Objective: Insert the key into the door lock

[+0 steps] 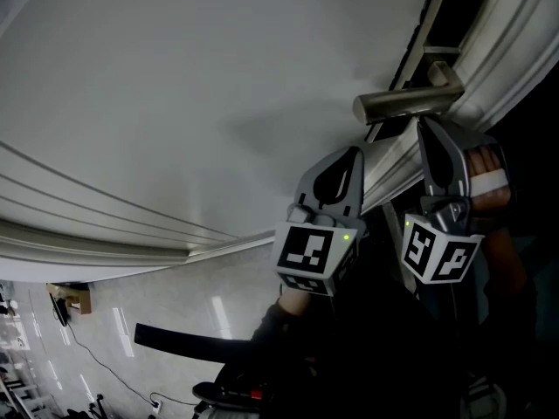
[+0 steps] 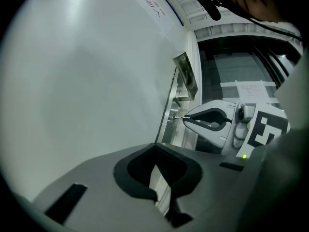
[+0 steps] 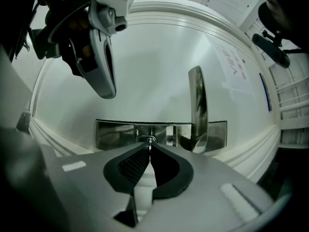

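A thin metal key (image 3: pixel 149 148) is pinched in my right gripper (image 3: pixel 149 151), which is shut on it. The key's tip sits at the keyhole (image 3: pixel 147 139) in the shiny lock plate (image 3: pixel 116 134) on the white door (image 1: pixel 175 103). In the left gripper view the right gripper (image 2: pixel 187 118) points the key (image 2: pixel 180 116) at the door's edge plate. My left gripper (image 2: pixel 155 150) is shut with nothing in it and hangs beside the door, left of the right gripper (image 1: pixel 425 127). How deep the key sits in the lock is hidden.
A silver lever handle (image 1: pixel 406 103) juts out just above the right gripper; it also stands upright right of the keyhole as the lever handle (image 3: pixel 198 105). The left gripper (image 3: pixel 104 76) hangs upper left of the lock plate. The moulded door frame (image 1: pixel 489 68) is at right, and pale floor (image 1: pixel 175 312) lies below.
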Tool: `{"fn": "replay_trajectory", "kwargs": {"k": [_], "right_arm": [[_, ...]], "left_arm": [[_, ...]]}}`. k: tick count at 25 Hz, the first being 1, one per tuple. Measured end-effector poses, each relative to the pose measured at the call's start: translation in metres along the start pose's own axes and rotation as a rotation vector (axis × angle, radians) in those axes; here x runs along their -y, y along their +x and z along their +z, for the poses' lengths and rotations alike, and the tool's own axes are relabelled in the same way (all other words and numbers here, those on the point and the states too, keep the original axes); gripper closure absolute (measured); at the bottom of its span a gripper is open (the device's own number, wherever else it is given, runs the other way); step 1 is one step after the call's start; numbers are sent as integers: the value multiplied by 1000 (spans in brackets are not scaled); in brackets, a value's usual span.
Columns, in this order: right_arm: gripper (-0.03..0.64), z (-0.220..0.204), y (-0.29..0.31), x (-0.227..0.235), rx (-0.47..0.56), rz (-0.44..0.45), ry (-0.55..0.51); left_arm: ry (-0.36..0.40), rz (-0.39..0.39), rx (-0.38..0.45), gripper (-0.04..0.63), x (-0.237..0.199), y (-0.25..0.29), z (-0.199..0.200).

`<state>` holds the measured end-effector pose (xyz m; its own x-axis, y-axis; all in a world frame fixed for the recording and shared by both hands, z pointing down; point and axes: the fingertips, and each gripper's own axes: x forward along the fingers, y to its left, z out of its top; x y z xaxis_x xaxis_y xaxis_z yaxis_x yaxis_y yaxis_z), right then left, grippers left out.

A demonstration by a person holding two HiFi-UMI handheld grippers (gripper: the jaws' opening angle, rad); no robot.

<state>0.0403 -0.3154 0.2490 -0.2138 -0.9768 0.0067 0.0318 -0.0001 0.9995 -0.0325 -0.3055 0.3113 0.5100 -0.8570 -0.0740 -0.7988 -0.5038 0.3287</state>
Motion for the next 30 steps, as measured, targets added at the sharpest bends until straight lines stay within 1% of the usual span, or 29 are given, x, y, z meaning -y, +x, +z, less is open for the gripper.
{"fn": "replay_trajectory", "kwargs": {"k": [6, 10, 15, 30], "right_arm": [[604, 0, 0, 0, -5, -1, -2], [604, 0, 1, -1, -10, 0, 1], [604, -1, 1, -1, -17, -2, -1], [604, 0, 1, 0, -33, -1, 0]], "left_arm": [[-14, -3, -2, 595, -2, 1, -2], [-7, -6, -16, 595, -2, 2, -5], [-26, -27, -16, 595, 0, 2, -5], [-14, -48, -6, 595, 1, 3, 1]]}}
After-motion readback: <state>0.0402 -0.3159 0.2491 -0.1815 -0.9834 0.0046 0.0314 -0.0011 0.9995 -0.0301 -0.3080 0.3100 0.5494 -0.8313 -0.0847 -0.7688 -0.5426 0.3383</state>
